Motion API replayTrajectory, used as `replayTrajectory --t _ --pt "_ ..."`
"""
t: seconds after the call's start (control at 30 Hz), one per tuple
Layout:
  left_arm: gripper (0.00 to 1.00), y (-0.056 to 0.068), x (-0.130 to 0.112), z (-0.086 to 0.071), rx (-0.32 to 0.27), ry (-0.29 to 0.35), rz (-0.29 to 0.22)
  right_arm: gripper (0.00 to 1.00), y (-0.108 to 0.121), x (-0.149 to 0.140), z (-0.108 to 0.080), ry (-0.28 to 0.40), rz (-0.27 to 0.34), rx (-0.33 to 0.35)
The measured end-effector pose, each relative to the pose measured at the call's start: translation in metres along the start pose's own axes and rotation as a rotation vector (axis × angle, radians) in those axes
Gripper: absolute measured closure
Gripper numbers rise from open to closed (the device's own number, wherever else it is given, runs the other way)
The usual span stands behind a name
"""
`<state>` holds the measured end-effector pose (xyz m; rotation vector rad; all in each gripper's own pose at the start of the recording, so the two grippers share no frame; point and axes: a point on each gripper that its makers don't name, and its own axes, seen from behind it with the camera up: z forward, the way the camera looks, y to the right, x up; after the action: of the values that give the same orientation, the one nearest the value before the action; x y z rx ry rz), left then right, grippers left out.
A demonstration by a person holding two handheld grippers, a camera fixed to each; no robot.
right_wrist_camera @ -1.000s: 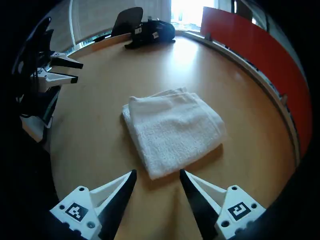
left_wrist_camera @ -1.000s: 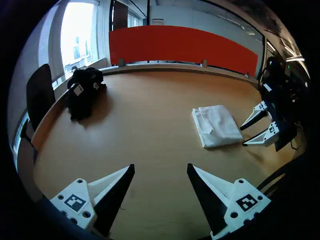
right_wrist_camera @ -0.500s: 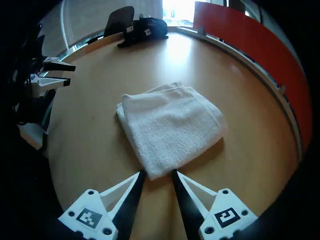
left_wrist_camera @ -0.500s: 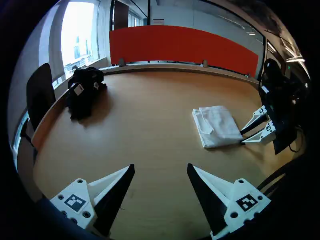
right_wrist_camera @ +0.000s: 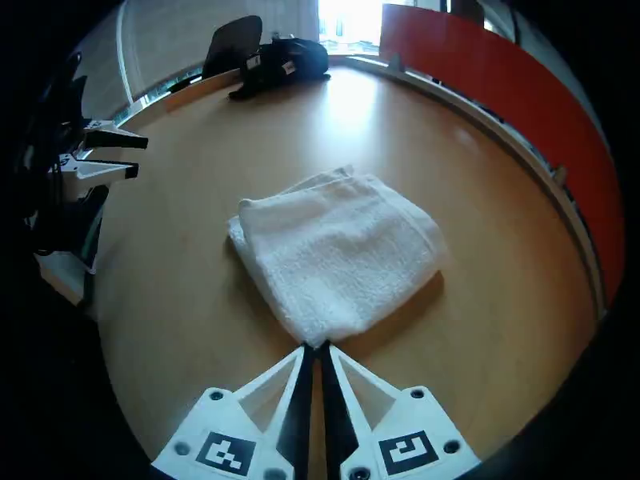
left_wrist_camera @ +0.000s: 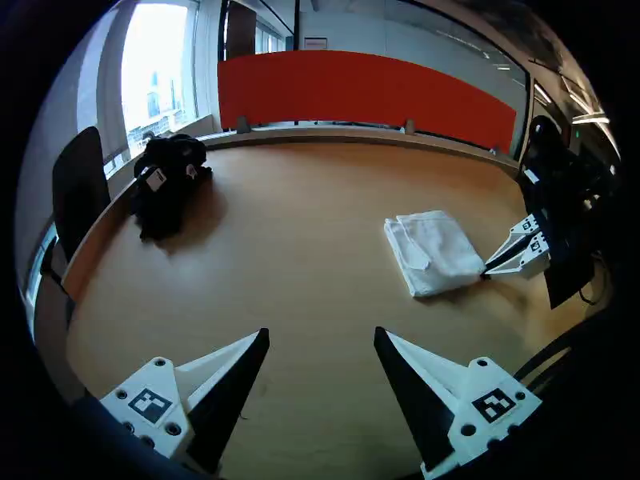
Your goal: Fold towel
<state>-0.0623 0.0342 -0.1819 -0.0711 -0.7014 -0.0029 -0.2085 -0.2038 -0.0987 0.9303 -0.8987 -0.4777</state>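
A folded white towel lies on the wooden table. My right gripper is at the towel's near corner, its fingers closed together with the corner pinched between the tips. In the left gripper view the right gripper shows at the towel's right corner, held by a dark-sleeved arm. My left gripper hovers open over bare table, well away from the towel, nothing between its fingers. The right gripper view has that left gripper at the far left, jaws apart.
A black bag sits at the table's far edge, with a dark chair behind it. A red partition runs along the back edge of the table.
My right gripper moved forward to the towel's near corner and closed from open to shut on it. The left gripper stayed where it was, open.
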Motion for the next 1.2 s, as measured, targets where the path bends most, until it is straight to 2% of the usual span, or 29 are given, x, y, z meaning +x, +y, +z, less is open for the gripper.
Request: replayTrajectory --t 0.33,0.53,0.97,1.2 --pt "0.02 0.002 0.0 0.001 -0.011 0.001 0.001 0.94 0.007 0.01 -0.008 0.02 -0.007 -0.025" --pt "0.02 0.003 0.004 0.002 -0.019 0.009 0.008 0.95 0.012 0.025 -0.019 0.045 -0.01 -0.035" --pt "0.02 0.001 0.019 0.002 -0.039 0.036 0.024 0.95 0.034 0.086 -0.054 0.133 -0.037 -0.081" --pt "0.03 0.0 0.026 0.002 -0.048 0.05 0.026 0.94 0.052 0.116 -0.077 0.15 -0.075 -0.115"
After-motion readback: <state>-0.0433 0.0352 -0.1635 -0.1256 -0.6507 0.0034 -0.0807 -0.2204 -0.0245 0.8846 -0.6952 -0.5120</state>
